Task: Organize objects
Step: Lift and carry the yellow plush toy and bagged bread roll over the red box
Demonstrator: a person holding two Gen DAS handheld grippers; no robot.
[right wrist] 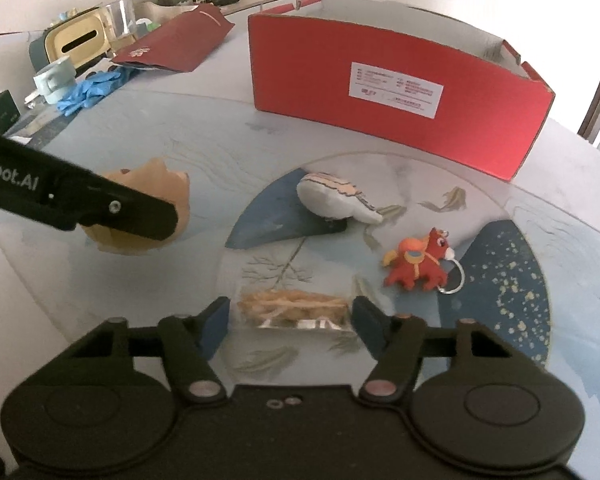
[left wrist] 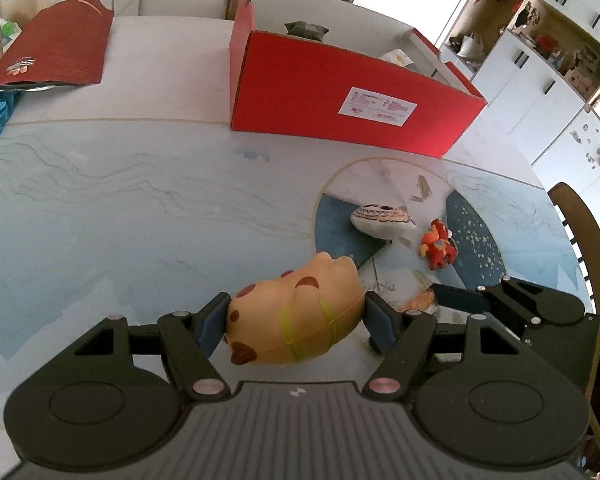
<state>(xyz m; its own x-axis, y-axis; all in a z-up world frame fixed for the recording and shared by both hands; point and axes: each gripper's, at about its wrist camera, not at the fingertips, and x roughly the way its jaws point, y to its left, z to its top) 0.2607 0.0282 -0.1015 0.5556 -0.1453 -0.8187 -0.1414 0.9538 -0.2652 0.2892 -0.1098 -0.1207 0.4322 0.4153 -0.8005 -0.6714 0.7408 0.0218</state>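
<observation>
The left claw [left wrist: 294,320] grips the spotted squishy toy [left wrist: 296,316] short of the red box [left wrist: 340,92], ready to carry it in—while the right claw [right wrist: 290,316] stands open around a snack packet [right wrist: 292,310] on the worktop [right wrist: 140,280], needing to close.

i'm seeing the squishy toy [left wrist: 296,316] looking like smooth, matt foam, the red box [left wrist: 340,100] showing matt cardboard, the table [left wrist: 140,208] shining glossy, and the snack packet [right wrist: 296,312] gleaming as clear plastic.
</observation>
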